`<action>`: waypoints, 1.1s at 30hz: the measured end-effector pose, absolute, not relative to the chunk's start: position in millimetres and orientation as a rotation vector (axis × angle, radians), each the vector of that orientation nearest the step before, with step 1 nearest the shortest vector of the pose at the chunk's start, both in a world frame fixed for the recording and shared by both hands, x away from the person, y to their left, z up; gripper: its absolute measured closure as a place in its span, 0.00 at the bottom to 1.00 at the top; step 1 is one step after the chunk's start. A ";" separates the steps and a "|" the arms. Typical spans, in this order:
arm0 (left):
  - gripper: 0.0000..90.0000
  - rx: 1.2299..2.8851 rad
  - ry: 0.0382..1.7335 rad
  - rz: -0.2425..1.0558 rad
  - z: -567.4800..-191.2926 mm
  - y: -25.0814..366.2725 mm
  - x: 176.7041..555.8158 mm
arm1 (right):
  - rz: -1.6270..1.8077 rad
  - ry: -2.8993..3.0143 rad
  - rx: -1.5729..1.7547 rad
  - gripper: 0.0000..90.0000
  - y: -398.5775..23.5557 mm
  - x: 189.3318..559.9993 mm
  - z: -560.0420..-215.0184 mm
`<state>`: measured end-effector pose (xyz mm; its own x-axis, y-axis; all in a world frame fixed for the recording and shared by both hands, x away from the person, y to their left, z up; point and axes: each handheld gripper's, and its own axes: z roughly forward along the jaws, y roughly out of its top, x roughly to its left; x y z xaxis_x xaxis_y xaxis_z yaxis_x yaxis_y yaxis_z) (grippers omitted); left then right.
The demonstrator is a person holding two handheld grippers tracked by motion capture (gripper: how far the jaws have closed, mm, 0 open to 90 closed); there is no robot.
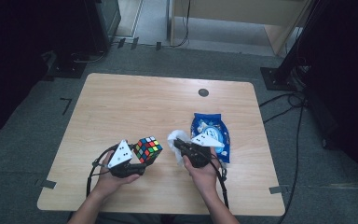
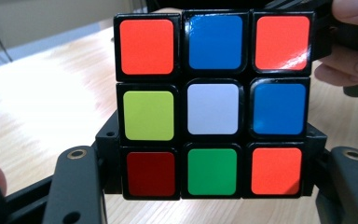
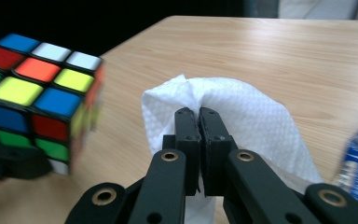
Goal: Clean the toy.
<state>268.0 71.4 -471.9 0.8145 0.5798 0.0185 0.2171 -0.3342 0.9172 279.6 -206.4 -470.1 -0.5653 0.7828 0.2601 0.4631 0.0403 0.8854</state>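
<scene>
Looking down from the high view, the left gripper (image 1: 137, 164) clamps a Rubik's cube (image 1: 148, 149) just above the wooden table (image 1: 121, 107), near its front edge, while the right gripper (image 1: 179, 145) pinches a white paper wipe (image 1: 175, 138) beside the cube. A blue wipes pack (image 1: 209, 133) lies flat just right of that hand. The wipe looks meant for the cube, and the two tools are close enough that a hasty approach could knock the cube askew.

From the left gripper view, the cube (image 2: 213, 105) sits between the black jaws, which press on its lower side edges only. That low hold is the weak point, I judge: a sideways rub on the upper rows could tip the cube out, or twist a layer instead of cleaning it.

From the right gripper view, the jaws are pressed together on a fold of the wipe (image 3: 242, 116), which billows loosely past the tips; the cube (image 3: 37, 98) hangs to the left. Little tissue is trapped, so dragging it over the sticker edges may pull it free or tear it, leaving hard jaw tips to scrape the cube.
</scene>
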 end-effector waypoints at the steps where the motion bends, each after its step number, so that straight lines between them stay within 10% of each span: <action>1: 0.38 1.913 0.607 0.422 -472.3 72.1 268.9 | 1.538 2.021 1.272 0.97 -207.9 280.9 -471.0; 21: 0.38 1.924 0.595 0.466 -475.0 56.9 262.6 | 1.783 2.050 1.260 0.25 -157.7 253.9 -437.2; 33: 0.37 1.912 0.570 0.479 -474.4 50.4 258.0 | 1.806 2.049 1.514 0.39 -155.7 254.9 -450.1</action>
